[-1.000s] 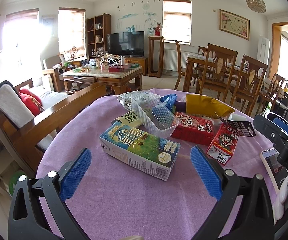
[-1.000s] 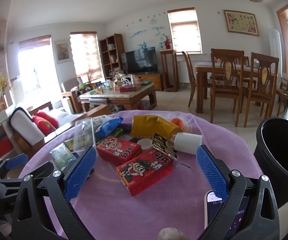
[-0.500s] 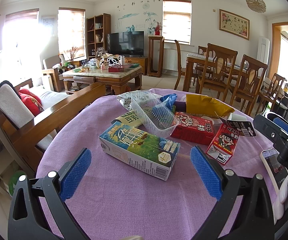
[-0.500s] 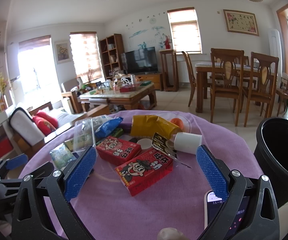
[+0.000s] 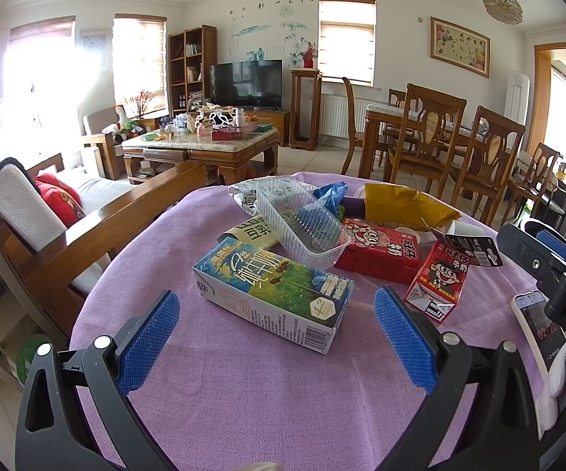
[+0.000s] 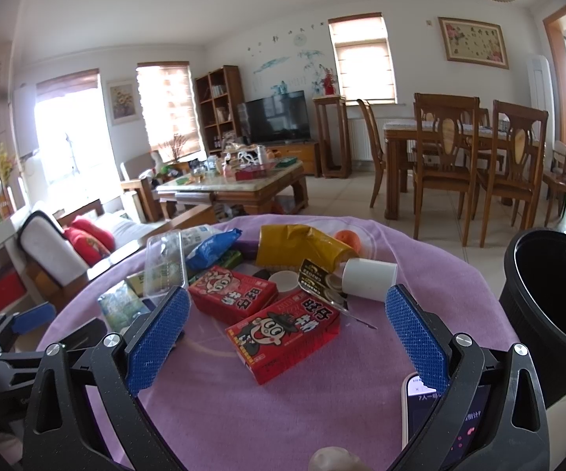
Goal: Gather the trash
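Trash lies scattered on a round table with a purple cloth [image 5: 243, 384]. A blue-green milk carton [image 5: 271, 292] lies on its side just beyond my open left gripper [image 5: 277, 337]. Behind it rest a clear plastic tray [image 5: 302, 221], two red milk cartons [image 5: 377, 247] [image 5: 438, 280], a yellow bag [image 5: 400, 204] and a blue wrapper [image 5: 330, 194]. My right gripper [image 6: 287, 335] is open, with one red carton [image 6: 283, 333] between and beyond its fingers. A white cup [image 6: 369, 276] lies tipped over. The black bin [image 6: 554, 302] stands right of the table.
A phone [image 6: 440, 412] rests at the table's near right edge. A wooden sofa with red cushions [image 5: 53, 200] stands left. A coffee table [image 5: 200, 145] lies beyond, and dining chairs [image 5: 424, 145] are at the back right. An orange fruit [image 6: 347, 239] sits behind the yellow bag.
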Demonstrator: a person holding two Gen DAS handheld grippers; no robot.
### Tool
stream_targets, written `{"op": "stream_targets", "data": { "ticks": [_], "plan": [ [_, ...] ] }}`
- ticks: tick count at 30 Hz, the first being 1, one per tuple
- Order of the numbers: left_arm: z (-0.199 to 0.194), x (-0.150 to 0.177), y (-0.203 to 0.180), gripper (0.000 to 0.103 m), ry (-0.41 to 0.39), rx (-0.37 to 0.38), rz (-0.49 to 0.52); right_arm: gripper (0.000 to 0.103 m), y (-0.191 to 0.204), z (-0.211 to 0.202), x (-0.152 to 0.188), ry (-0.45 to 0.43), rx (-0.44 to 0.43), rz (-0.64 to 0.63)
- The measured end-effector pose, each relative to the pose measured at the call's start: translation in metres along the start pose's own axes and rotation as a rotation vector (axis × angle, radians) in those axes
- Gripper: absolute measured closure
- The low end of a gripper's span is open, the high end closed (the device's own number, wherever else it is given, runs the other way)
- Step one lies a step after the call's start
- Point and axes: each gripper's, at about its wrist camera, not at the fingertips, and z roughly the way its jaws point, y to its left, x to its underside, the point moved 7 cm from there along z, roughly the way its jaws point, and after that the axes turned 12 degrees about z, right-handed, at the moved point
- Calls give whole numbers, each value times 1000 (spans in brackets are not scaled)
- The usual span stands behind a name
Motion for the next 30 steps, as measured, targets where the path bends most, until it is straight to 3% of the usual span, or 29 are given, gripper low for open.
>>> {"op": "stream_targets", "data": {
  "ticks": [21,23,25,30],
  "plan": [
    [0,0,1,5,1,0,-7,4,-2,1,0,2,3,7],
    [-3,-1,5,5,-11,14,-35,4,-1,3,1,52,-22,6],
    [-4,-4,9,5,-19,82,-43,4,2,1,-6,138,-71,10],
    [28,-38,41,5,90,80,40,4,8,5,-57,276,-171,-93]
  ]
}}
